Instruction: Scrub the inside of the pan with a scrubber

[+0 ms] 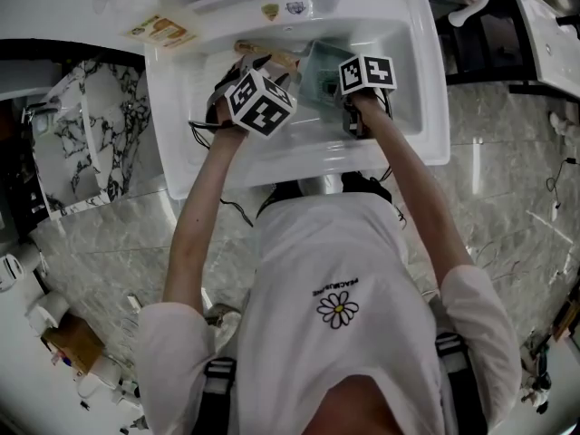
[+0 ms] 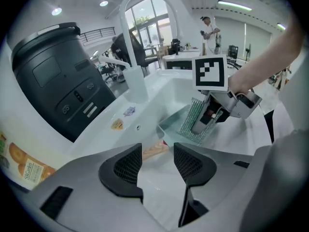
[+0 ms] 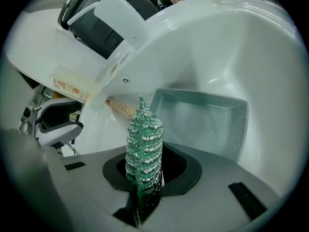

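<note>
Two grippers share the work. Our right gripper (image 3: 145,180) is clamped on a green glittery scrubber (image 3: 144,134), while our left gripper (image 2: 158,154) hangs with its jaws apart and nothing between them. Just beyond lies the wooden handle (image 2: 155,150), then the pan (image 3: 207,122), flat in the sink (image 1: 426,80) toward its back edge. We judge scrubbing is about to start: next we steady the handle and press the scrubber onto the pan's floor.

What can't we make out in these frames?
- Pan: head view, mostly covered by the marker cubes.
- Handle: left gripper view, outer end behind the left gripper.
- Whether the scrubber touches the pan: right gripper view, the scrubber itself covers the contact spot.
</note>
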`<state>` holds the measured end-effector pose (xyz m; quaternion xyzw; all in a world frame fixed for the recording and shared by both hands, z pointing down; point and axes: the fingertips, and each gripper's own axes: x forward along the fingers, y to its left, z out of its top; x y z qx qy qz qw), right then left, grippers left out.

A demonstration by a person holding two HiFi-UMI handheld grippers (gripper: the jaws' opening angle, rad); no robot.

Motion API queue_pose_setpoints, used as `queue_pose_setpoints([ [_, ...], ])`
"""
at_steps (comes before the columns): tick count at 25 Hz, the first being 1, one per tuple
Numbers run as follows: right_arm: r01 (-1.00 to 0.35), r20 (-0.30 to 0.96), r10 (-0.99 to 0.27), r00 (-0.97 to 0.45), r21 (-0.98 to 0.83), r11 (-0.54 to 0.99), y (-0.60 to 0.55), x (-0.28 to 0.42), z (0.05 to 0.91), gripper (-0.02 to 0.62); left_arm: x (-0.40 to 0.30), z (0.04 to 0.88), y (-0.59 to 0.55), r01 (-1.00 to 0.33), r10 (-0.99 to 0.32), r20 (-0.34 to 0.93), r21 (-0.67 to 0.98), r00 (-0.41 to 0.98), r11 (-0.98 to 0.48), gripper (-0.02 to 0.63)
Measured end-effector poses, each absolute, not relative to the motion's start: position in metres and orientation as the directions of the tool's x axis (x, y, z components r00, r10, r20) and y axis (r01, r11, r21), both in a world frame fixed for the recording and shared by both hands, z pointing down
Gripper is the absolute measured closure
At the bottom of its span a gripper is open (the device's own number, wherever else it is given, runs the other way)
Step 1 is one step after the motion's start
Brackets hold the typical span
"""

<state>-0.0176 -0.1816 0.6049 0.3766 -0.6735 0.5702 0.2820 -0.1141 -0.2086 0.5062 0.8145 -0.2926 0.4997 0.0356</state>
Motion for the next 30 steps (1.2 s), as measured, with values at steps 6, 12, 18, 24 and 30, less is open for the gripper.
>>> queue_pose_setpoints([
  [6,-0.833,0.807,-0.205,-0.553,-0.543,0.106,-0.188,-0.019,0.595,0.531,-0.109,0.492,-0.216,-0.55,-0.462,0.813,-0.217,0.356,-0.806,0.385],
  [12,-0.837,0.769,-0.33,-0.548,-0.498,0.228,-0.214,-0.02,0.549,0.531,-0.1,0.455,-0.226,-0.629,-0.518,0.74,-0.167,0.429,-0.759,0.39],
  [18,-0.842,0.6,-0.593,-0.537,-0.335,0.424,-0.239,-0.018,0.443,0.531,-0.092,0.358,-0.23,-0.757,-0.676,0.479,-0.038,0.56,-0.653,0.445],
  [24,-0.859,0.322,-0.799,-0.507,-0.112,0.5,-0.228,-0.013,0.33,0.531,-0.087,0.29,-0.206,-0.802,-0.772,0.265,0.007,0.577,-0.597,0.483],
  [30,-0.879,0.108,-0.874,-0.474,-0.006,0.476,-0.192,-0.005,0.277,0.531,-0.101,0.258,-0.179,-0.862,-0.861,0.058,-0.013,0.505,-0.507,0.577],
])
